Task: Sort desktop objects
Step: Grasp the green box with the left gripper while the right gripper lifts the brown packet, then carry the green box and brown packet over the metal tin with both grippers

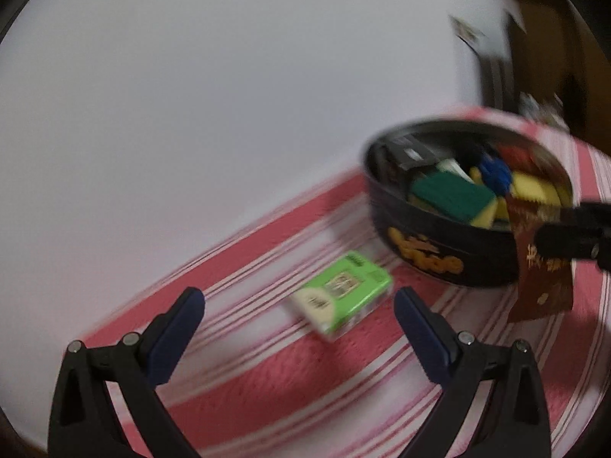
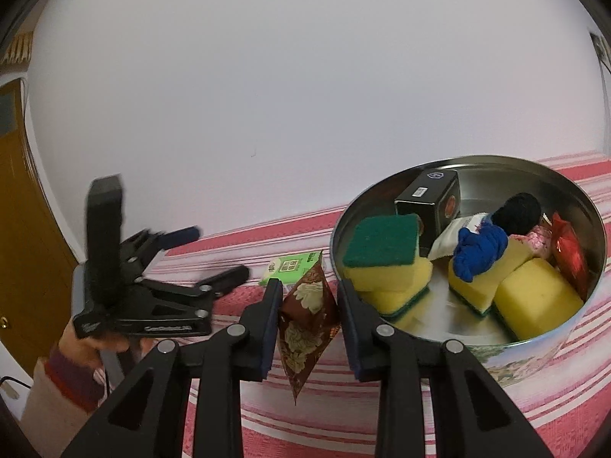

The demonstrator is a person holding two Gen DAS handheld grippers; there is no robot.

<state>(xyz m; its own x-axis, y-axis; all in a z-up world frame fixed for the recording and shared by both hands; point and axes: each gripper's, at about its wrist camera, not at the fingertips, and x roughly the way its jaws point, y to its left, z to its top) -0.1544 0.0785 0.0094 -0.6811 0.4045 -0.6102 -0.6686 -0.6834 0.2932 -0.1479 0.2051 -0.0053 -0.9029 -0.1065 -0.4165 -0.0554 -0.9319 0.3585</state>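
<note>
A round tin (image 2: 573,328) on the striped cloth holds sponges (image 2: 382,244), a black box (image 2: 427,194), a blue cloth (image 2: 477,252) and a red packet (image 2: 571,255); it also shows in the left wrist view (image 1: 439,244). My right gripper (image 2: 309,301) is shut on a dark red patterned sachet (image 2: 305,305), held just left of the tin and above the cloth. The sachet shows in the left wrist view (image 1: 542,286). A green packet (image 1: 341,294) lies on the cloth; my left gripper (image 1: 299,305) is open around it from above, not touching. The packet also peeks behind the sachet (image 2: 290,267).
The table wears a red-and-white striped cloth (image 1: 305,381) against a white wall. A brown door (image 2: 23,229) stands at the left. The person's hand and sleeve (image 2: 72,366) hold the left gripper body (image 2: 145,297).
</note>
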